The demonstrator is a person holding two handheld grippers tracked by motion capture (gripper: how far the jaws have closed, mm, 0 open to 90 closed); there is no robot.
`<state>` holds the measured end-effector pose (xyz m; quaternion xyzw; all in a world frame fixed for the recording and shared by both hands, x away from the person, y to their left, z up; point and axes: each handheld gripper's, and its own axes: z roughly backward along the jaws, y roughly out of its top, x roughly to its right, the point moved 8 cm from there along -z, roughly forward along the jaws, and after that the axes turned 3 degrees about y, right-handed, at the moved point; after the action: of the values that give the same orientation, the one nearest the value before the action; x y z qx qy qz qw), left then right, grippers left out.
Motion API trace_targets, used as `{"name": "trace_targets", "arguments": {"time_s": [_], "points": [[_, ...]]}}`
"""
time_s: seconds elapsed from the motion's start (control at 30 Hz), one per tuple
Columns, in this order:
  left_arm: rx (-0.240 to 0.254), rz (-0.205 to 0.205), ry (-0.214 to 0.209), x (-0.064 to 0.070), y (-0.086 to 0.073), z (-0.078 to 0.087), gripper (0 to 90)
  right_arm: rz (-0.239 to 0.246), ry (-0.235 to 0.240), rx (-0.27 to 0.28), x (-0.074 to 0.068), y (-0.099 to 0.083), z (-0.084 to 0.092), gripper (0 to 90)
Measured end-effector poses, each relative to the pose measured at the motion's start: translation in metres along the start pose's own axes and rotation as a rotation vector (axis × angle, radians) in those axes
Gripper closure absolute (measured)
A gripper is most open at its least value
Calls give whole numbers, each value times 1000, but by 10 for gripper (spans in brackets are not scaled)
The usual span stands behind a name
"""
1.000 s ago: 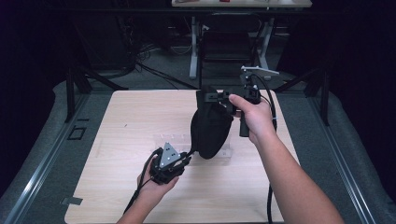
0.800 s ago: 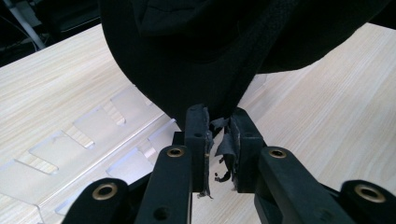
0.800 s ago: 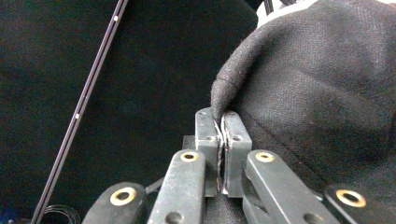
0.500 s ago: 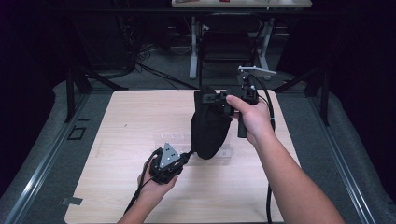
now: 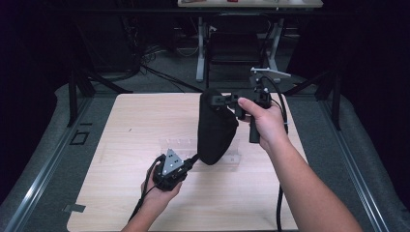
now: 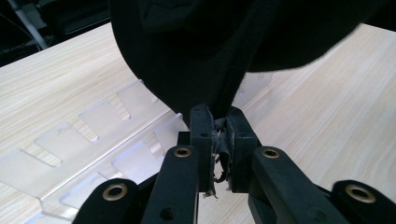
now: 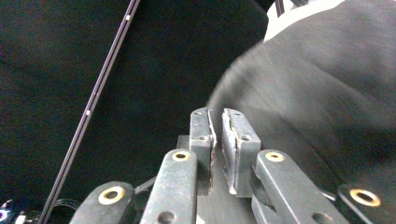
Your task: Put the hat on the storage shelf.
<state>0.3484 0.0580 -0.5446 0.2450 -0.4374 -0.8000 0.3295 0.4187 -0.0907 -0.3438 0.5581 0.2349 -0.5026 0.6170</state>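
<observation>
Left gripper view, left gripper [image 6: 219, 135] jaws clenched on soft black pouch [image 6: 201, 56], right gripper [image 7: 218, 133] jaws seemingly parted.

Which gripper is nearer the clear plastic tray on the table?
Left. The left gripper sits low beside the clear plastic tray; the right gripper is raised above it.

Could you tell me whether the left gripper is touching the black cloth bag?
Touching: the left gripper view shows the left gripper pinching the black cloth bag.

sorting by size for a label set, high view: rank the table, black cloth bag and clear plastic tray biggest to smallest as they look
1. table
2. black cloth bag
3. clear plastic tray, though the bag hides part of it, so this last place is unsure
</observation>
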Motion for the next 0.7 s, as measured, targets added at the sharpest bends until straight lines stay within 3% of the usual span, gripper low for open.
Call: {"name": "trace_targets", "arguments": {"time_s": [0.43,0.7], "points": [[-35,0,22,-6,-16,-2,860,-12,-13,26,6,3,13,823],[-75,24,25,-9,-31,-8,857,0,-20,39,4,2,20,788]]}}
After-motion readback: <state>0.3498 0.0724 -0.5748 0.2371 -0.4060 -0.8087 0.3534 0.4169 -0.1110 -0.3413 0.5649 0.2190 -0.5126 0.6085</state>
